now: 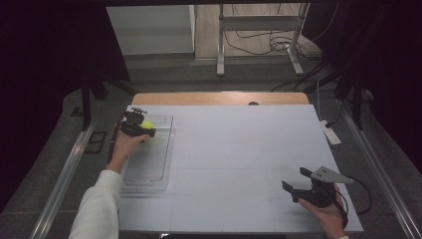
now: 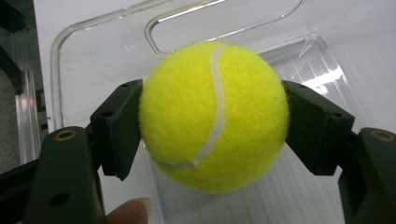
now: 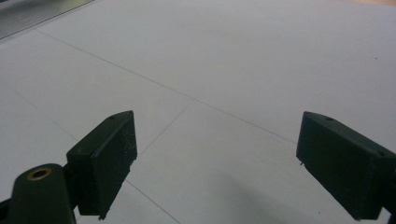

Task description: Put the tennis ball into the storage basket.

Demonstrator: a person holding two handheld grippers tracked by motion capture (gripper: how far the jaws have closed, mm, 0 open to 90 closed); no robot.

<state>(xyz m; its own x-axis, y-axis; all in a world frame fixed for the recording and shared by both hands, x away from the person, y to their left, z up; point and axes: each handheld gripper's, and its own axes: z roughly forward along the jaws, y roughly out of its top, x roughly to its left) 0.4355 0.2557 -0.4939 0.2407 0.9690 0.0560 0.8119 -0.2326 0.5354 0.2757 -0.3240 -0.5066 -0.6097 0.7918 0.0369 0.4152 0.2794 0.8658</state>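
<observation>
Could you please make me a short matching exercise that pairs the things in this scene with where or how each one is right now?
Things:
1. tennis ball
2. clear plastic bin
3. left gripper
4. right gripper

States:
a. open, with nothing between its jaws, over the white table
b. yellow, clamped between two black jaws
c. lying on the left part of the table, under the ball
d. shut on the ball, above the bin

Pairs: 1-b, 2-c, 3-d, 4-a
</observation>
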